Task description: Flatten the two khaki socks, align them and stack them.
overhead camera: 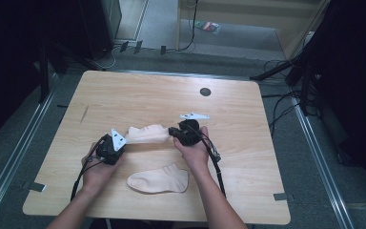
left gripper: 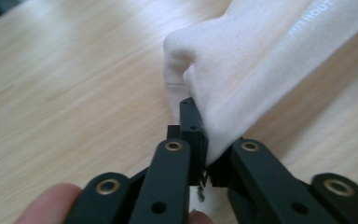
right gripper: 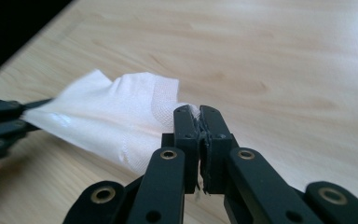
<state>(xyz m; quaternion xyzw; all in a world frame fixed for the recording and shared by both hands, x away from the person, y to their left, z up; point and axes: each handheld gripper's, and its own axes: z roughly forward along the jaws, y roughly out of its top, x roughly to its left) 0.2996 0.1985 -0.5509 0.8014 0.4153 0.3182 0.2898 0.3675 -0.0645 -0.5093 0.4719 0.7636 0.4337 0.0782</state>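
Note:
A pale peach sock [overhead camera: 147, 134] is stretched between my two grippers above the wooden table [overhead camera: 124, 95]. My left gripper [overhead camera: 122, 141] is shut on one end of it; in the left gripper view the sock [left gripper: 242, 60] is pinched between the black jaws of that gripper [left gripper: 204, 140]. My right gripper [overhead camera: 173, 133] is shut on the other end; the right gripper view shows the sock [right gripper: 116, 116] clamped in its jaws [right gripper: 199, 123], with the left gripper [right gripper: 4, 123] farther off at the left. A second matching sock [overhead camera: 158, 181] lies flat on the table nearer the person.
A round dark hole [overhead camera: 205, 91] sits in the table near its far edge. Cables [overhead camera: 281, 102] and dark stands are on the floor to the right. A shelf unit [overhead camera: 248, 19] stands beyond the table.

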